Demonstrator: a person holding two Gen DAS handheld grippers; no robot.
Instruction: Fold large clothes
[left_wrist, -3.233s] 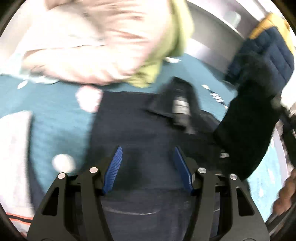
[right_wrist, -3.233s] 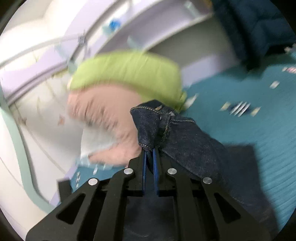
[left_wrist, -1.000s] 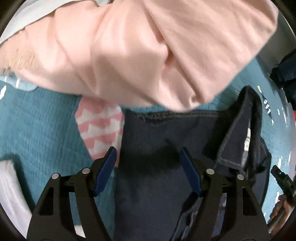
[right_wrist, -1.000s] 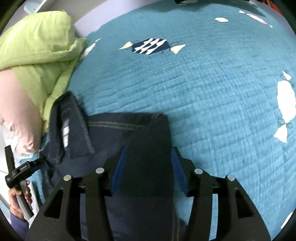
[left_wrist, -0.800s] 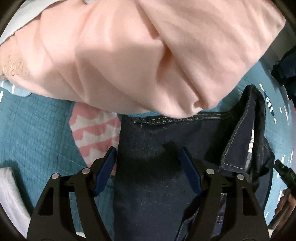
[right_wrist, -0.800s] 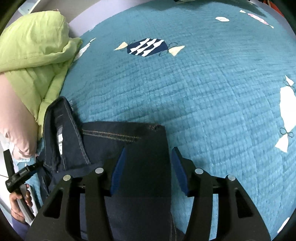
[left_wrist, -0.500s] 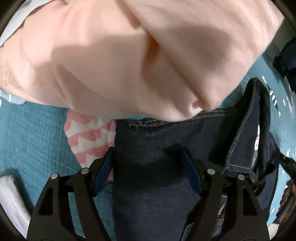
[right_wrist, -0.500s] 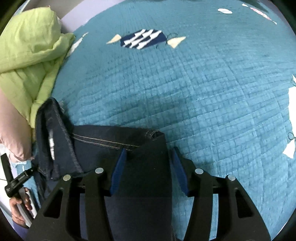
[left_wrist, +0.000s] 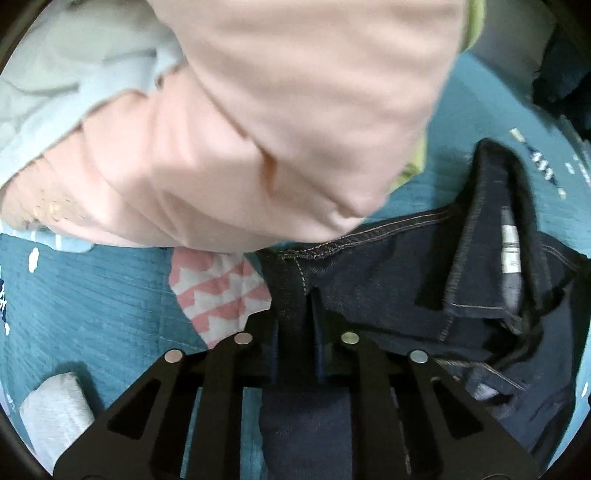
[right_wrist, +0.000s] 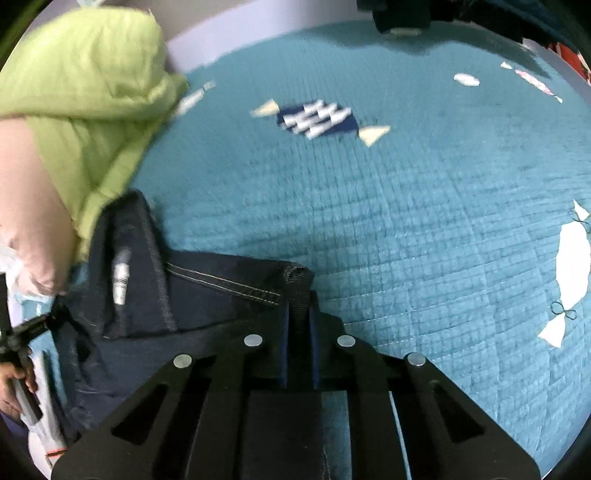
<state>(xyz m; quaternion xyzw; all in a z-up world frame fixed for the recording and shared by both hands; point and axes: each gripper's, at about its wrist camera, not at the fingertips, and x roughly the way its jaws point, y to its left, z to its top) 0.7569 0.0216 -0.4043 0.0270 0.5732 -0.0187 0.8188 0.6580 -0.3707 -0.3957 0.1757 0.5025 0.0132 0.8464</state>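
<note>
Dark blue jeans (left_wrist: 388, 280) lie on a teal quilt (left_wrist: 92, 295), with a turned-over waistband showing a white label (left_wrist: 509, 247). My left gripper (left_wrist: 294, 317) is shut on the jeans' stitched edge at its left corner. In the right wrist view the jeans (right_wrist: 207, 295) lie at the lower left, and my right gripper (right_wrist: 298, 321) is shut on their other corner. The fabric below both grippers is hidden by the black gripper bodies.
A pink garment (left_wrist: 277, 122) bulges over the jeans' far edge, with pale blue cloth (left_wrist: 74, 74) behind it. A green garment (right_wrist: 85, 92) lies on the quilt (right_wrist: 406, 221) at left. A white cloth (left_wrist: 55, 410) lies at lower left. Dark clothing (right_wrist: 424, 11) sits at the far edge.
Both grippers were open around the jeans' edge half a second ago. Both have now shut on the denim, each at one corner of that edge.
</note>
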